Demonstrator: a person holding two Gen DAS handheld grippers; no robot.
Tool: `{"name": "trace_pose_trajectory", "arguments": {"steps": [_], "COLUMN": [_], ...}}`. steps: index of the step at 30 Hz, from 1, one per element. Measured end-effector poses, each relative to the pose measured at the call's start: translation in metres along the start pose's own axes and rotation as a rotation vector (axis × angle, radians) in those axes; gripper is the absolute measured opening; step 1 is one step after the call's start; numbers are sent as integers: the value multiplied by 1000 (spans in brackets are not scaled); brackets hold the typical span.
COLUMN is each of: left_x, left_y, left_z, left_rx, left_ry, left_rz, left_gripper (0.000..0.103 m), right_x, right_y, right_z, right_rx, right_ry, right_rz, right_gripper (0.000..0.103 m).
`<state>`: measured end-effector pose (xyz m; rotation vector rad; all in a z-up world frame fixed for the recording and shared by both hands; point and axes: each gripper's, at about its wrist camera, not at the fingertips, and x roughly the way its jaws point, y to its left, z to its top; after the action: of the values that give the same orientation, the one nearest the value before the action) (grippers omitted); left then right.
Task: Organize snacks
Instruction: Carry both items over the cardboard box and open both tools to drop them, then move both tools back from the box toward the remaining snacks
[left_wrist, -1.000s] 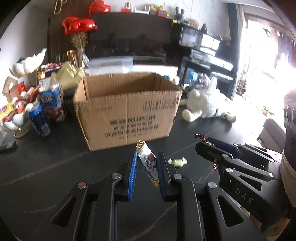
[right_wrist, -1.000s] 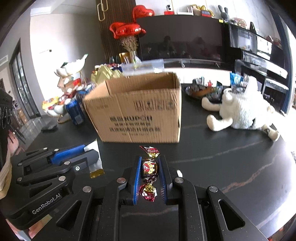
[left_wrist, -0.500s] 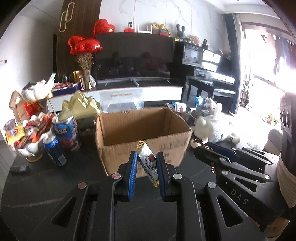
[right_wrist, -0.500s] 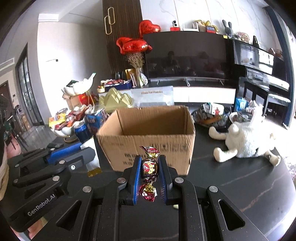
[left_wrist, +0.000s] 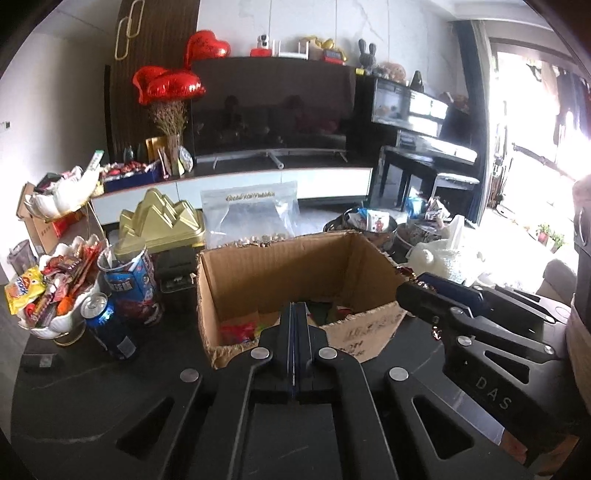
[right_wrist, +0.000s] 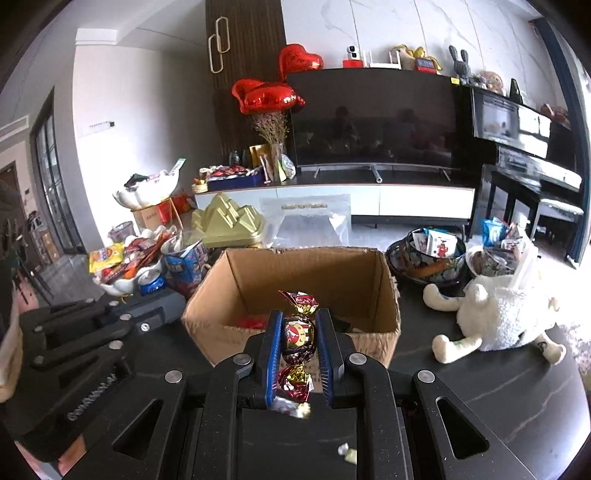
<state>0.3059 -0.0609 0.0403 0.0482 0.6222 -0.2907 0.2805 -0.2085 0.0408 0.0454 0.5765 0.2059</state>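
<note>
Left gripper (left_wrist: 294, 314) now shut empty; wafer packet gone

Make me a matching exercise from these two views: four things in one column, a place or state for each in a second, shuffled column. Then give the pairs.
Things
1. left tongs
2. foil-wrapped candy
3. cardboard box
4. white plush toy

Places or states
A. lying on the dark table, to the right of the box
B. shut, with nothing between the fingers
C. open at the top, wrappers on its floor
D. clamped between the right tongs

Pairs: 1-B, 2-D, 3-C, 4-A
</note>
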Motion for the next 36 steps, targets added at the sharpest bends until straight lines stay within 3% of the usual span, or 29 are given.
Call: {"name": "trace_pose_trajectory", "arguments": {"steps": [14,16,17,18,26,30,36], "left_x": [43,47,48,48,26,7,-15], "left_y": [14,19,21,23,14,4,-13], "left_z": [29,29,29,28,12,2,-13], "left_rx": [-12,-29,-33,-36,-13,13,45], "left_ry": [33,41,44,45,21,-5,-30], "left_rz": [-9,12,14,15,43,59,68], "left_gripper": [4,22,26,28,42,55,63], "right_x": [47,55,56,56,35,16,-6], "right_y": [-5,-7,-8,-8,-11,-14,-16], "right_z": [30,34,35,35,14,0,-21], "right_rx": [-36,-34,-27,-20,-29,-25,-26], "right_ry": [18,35,37,29,29,23,15], "right_rz": [-27,-43,-51,-64,-88,-80,-87], "right_gripper": [20,30,47,54,54,54,56]}}
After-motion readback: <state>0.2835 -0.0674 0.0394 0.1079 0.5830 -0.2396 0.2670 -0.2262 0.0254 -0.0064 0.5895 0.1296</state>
